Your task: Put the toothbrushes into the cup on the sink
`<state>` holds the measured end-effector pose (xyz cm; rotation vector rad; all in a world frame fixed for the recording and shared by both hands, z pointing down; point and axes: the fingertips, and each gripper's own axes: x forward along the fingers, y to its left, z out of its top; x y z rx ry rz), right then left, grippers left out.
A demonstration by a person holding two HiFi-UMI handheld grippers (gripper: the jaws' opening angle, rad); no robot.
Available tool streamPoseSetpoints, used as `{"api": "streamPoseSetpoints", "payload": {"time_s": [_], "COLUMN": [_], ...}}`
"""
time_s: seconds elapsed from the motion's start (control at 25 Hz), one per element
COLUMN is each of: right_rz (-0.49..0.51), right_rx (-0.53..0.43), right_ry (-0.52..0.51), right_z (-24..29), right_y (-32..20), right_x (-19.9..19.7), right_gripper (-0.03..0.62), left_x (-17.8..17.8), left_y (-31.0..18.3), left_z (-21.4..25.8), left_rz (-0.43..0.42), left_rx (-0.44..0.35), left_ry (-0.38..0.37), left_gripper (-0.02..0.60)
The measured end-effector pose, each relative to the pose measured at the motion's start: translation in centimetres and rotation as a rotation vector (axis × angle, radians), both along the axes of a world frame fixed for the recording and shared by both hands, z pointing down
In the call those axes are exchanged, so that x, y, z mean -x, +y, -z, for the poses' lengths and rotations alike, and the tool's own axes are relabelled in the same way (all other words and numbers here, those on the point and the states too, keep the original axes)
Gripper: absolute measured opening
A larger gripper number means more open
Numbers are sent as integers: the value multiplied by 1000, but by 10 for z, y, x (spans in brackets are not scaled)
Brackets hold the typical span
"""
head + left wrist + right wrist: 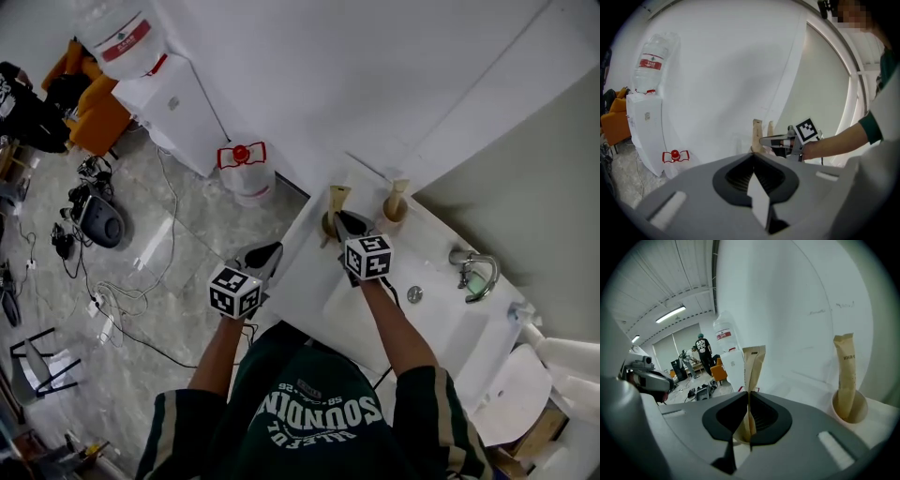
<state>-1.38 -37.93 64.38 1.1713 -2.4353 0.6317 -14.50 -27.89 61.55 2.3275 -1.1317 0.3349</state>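
Standing upright in a tan round cup [327, 225] at the back left corner of the white sink counter [305, 277], a toothbrush in a tan paper sleeve [753, 366] was pinched between the jaws of the right gripper [749, 396]. The jaws were clenched on the sleeve partway up, with its top showing above them and the cup rim just below. Further right along the sink's back edge, a second paper-sleeved toothbrush [846, 366] stood in its own matching tan cup [855, 414], untouched and apart from the gripper. The left gripper [753, 159] hung off the sink's left edge, over the grey tiled floor, its jaws drawn together at the tips with nothing gripped. At the sink's right end a chrome tap [473, 272] curved over the basin. Beyond the sink's left side, against the wall, sat a clear water bottle with a red cap [246, 169], and further off a white water dispenser [178, 108].
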Motion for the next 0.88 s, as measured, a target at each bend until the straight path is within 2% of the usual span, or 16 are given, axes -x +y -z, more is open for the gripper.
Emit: {"api": "streamPoseSetpoints", "payload": {"time_s": [0.28,0.44,0.56,0.76,0.88], "right_rz": [21,-15,-45,-125,-174], "right_rx": [2,-14,-42,-45,-82], "right_ry": [20,-16,-39,-50,-47], "right_z": [-9,3,18,34,46], "right_y": [11,15,26,52,71], "right_x": [0,-11,-19,-58,-97], "right_gripper": [23,57,57,51,35], "left_x": [-22,-35,-46,-79,-109], "left_y": [-7,-5,-5,-2,5], "left_z": [-6,-3,1,11,14], "left_rz": [-54,-92,-127,-173,-206], "left_rx": [12,9,0,-37,-47], "left_ry": [12,18,10,5,4], "left_gripper": [51,51,51,51,51]}}
